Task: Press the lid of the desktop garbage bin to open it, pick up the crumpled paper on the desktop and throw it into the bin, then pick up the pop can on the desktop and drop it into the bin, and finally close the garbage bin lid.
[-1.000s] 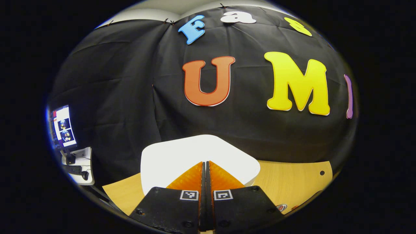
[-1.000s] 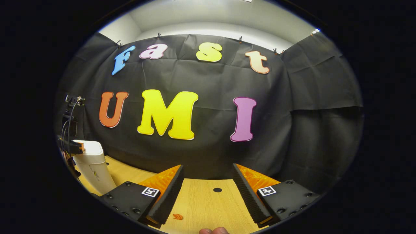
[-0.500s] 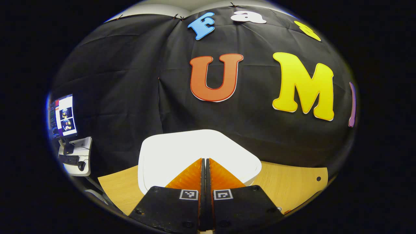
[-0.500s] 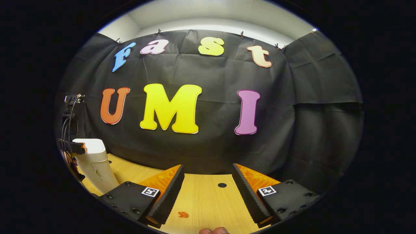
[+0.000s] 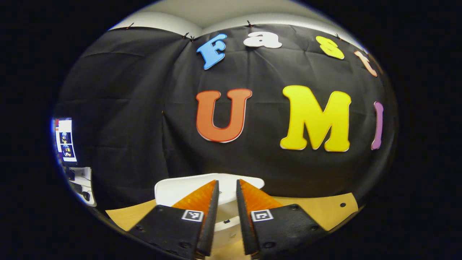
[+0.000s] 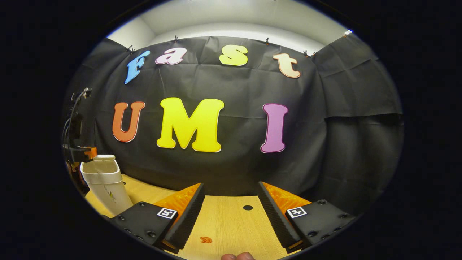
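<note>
Jaws now parted, left gripper; lid popped.

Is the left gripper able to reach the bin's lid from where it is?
Probably yes. In the left gripper view, the left gripper sits just above the bin lid, fingers slightly parted, with nothing between them. In the right gripper view the lid looks popped up.

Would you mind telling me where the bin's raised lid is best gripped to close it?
Probably its free front edge: the lid is a thin flap tilted up over the bin, hinged, it seems, on the wall side. The left gripper, open just before it, could come from above and pinch that edge across its thickness, or simply press down.
</note>
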A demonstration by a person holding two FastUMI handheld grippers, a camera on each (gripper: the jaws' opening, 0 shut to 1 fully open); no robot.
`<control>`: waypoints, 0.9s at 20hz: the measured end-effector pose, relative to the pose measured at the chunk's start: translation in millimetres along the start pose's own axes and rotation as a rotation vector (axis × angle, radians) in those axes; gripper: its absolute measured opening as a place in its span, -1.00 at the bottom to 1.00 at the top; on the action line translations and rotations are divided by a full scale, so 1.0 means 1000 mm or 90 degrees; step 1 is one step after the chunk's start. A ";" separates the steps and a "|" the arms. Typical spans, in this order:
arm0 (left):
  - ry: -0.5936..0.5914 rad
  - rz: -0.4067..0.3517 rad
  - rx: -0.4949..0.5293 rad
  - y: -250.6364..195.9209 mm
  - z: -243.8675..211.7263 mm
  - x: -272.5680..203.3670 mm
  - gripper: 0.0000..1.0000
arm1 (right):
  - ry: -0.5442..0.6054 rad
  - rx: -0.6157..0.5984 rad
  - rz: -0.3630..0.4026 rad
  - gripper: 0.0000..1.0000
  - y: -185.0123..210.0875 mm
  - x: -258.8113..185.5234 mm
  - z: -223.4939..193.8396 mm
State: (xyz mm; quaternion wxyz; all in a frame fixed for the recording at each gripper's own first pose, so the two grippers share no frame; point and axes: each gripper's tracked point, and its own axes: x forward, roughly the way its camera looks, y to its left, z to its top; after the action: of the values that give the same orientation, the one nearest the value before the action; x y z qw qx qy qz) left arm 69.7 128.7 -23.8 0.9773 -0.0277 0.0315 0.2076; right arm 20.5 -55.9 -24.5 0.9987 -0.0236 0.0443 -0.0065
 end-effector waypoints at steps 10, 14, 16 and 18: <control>-0.045 -0.076 0.014 -0.021 0.028 -0.032 0.93 | -0.029 0.013 0.014 0.88 -0.004 -0.013 0.010; -0.027 -0.136 0.002 -0.040 0.016 -0.057 0.92 | -0.006 0.021 0.027 0.89 -0.009 -0.013 -0.005; -0.016 -0.160 0.008 -0.048 0.006 -0.071 0.93 | 0.010 0.018 0.030 0.88 -0.012 -0.011 -0.015; -0.009 -0.187 0.020 -0.059 -0.004 -0.084 0.93 | 0.022 0.011 0.039 0.88 -0.013 -0.009 -0.025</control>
State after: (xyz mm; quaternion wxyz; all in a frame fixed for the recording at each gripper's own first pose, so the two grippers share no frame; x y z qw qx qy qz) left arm 16.7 41.0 -18.9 0.9977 -0.0154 0.0236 0.0616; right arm 9.1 -69.8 -48.0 0.9977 -0.0133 0.0622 0.0234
